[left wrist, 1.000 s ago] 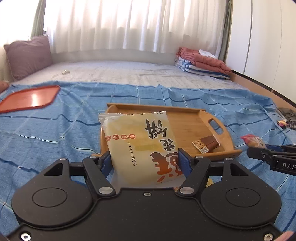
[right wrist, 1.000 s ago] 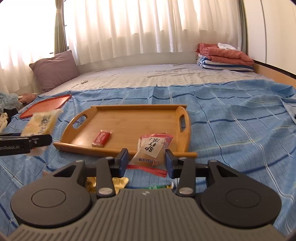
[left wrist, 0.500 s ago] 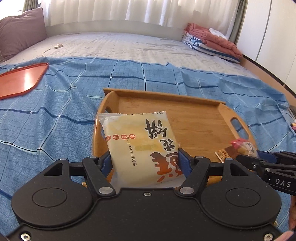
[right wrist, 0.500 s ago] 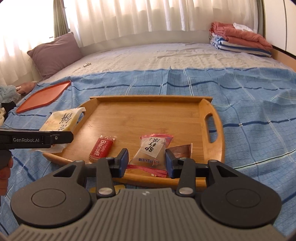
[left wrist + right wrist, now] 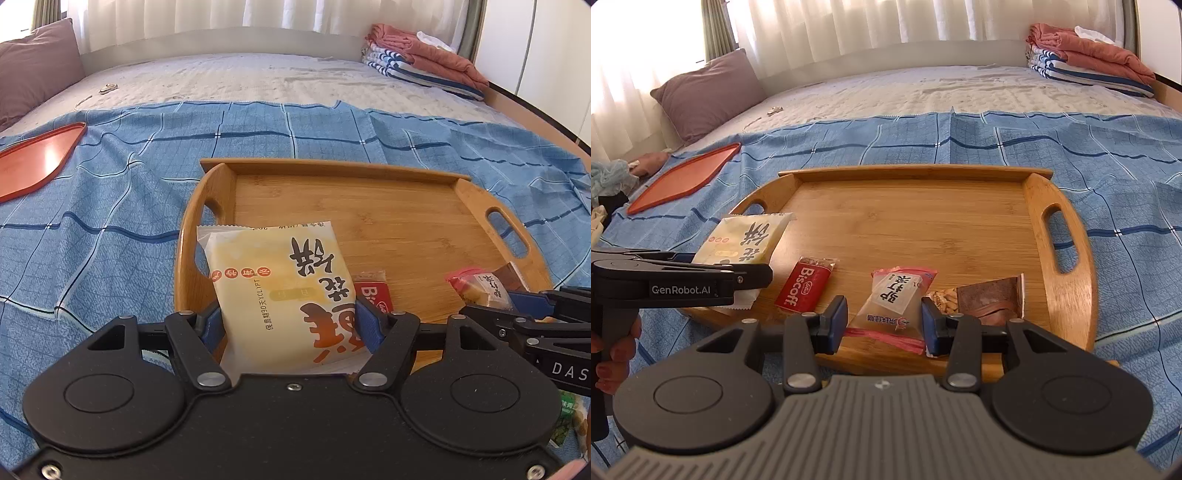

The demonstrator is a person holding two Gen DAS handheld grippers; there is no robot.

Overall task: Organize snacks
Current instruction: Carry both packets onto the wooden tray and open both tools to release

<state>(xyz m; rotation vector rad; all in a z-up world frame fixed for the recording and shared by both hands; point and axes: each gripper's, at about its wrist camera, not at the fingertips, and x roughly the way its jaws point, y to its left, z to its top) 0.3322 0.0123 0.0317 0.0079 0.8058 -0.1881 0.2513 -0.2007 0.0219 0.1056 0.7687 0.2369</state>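
A wooden tray (image 5: 369, 166) with cut-out handles lies on the blue checked cloth. My left gripper (image 5: 290, 325) is shut on a large yellow snack packet (image 5: 280, 295), which it holds over the tray's near left corner. My right gripper (image 5: 884, 323) is shut on a small clear packet with a red edge (image 5: 897, 295), over the tray's (image 5: 908, 170) front part. On the tray lie a red Biscoff bar (image 5: 805, 286) to the left of that packet and a brown packet (image 5: 993, 299) to its right. Whether the held packets touch the tray I cannot tell.
A flat red tray (image 5: 683, 177) lies on the cloth to the far left. A purple pillow (image 5: 709, 92) sits at the back left, folded blankets (image 5: 1089, 62) at the back right. A green packet (image 5: 565, 417) lies near the front edge. A hand (image 5: 613, 350) grips the left handle.
Both grippers have moved forward and down toward the wooden tray with their packets still held. The tray now looks nearer and the packets hang over its front part.
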